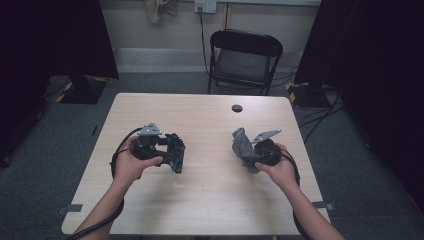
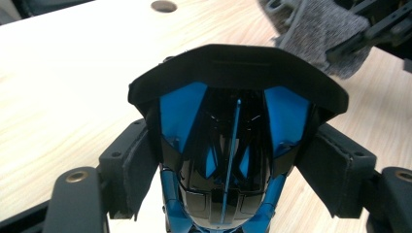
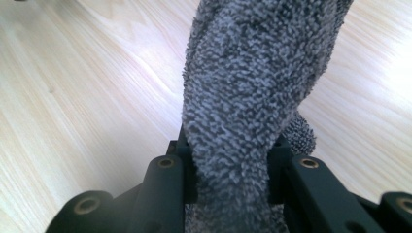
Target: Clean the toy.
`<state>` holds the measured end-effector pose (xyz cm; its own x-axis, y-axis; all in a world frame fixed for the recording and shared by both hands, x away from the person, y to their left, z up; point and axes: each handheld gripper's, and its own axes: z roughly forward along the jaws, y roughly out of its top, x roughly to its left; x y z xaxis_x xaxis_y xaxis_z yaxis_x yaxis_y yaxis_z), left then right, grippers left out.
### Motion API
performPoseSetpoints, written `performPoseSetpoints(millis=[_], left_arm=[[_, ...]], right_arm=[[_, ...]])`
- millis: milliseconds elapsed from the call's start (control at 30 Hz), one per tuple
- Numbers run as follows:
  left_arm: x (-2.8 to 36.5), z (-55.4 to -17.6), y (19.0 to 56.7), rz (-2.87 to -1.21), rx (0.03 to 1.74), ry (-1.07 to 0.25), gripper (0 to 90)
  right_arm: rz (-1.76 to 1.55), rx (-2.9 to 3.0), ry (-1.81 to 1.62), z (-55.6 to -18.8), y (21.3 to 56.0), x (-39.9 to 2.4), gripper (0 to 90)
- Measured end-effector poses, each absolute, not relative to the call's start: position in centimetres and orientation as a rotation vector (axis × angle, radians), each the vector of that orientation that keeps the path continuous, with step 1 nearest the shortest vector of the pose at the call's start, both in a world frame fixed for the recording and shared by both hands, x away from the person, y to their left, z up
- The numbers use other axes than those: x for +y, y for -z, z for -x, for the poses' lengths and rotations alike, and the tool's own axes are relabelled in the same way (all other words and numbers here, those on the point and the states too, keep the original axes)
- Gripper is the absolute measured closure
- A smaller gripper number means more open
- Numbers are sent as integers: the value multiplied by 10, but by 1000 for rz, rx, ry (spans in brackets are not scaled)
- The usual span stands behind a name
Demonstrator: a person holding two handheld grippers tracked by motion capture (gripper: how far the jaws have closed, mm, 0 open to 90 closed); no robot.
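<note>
A glossy black and blue toy car [image 2: 228, 145] sits between the pads [image 2: 138, 170] of my left gripper [image 2: 228, 174], which is shut on its sides. In the high view that gripper [image 1: 169, 150] holds the car [image 1: 177, 152] just above the table's left half. My right gripper [image 1: 248, 150] is shut on a grey fuzzy cloth [image 1: 241, 141] over the table's right half. The cloth [image 3: 243, 87] rises from between the right gripper's [image 3: 228, 179] jaws and hides their tips. From the left gripper view, the cloth [image 2: 320, 34] appears at the top right.
The light wooden table [image 1: 200, 200] has a round cable hole [image 1: 237, 108] near its far edge. A black folding chair [image 1: 245, 57] stands behind it. Dark curtains hang on both sides, and cables lie on the floor at the right.
</note>
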<state>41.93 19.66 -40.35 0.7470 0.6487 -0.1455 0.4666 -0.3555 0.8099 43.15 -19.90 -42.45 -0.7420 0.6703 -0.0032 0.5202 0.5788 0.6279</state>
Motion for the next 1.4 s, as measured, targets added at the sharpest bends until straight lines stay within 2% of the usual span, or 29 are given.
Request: performPoseSetpoints(millis=[267, 533, 1400], left_arm=[[219, -414, 413, -2028, 896, -251, 252], [226, -417, 415, -2027, 923, -246, 252], [180, -461, 453, -2087, 972, -232, 252]], right_arm=[[-1046, 2538, -885, -433, 427, -217, 695], [-1097, 2511, -844, -437, 430, -231, 695], [-1183, 2490, -773, -450, 447, -238, 686]])
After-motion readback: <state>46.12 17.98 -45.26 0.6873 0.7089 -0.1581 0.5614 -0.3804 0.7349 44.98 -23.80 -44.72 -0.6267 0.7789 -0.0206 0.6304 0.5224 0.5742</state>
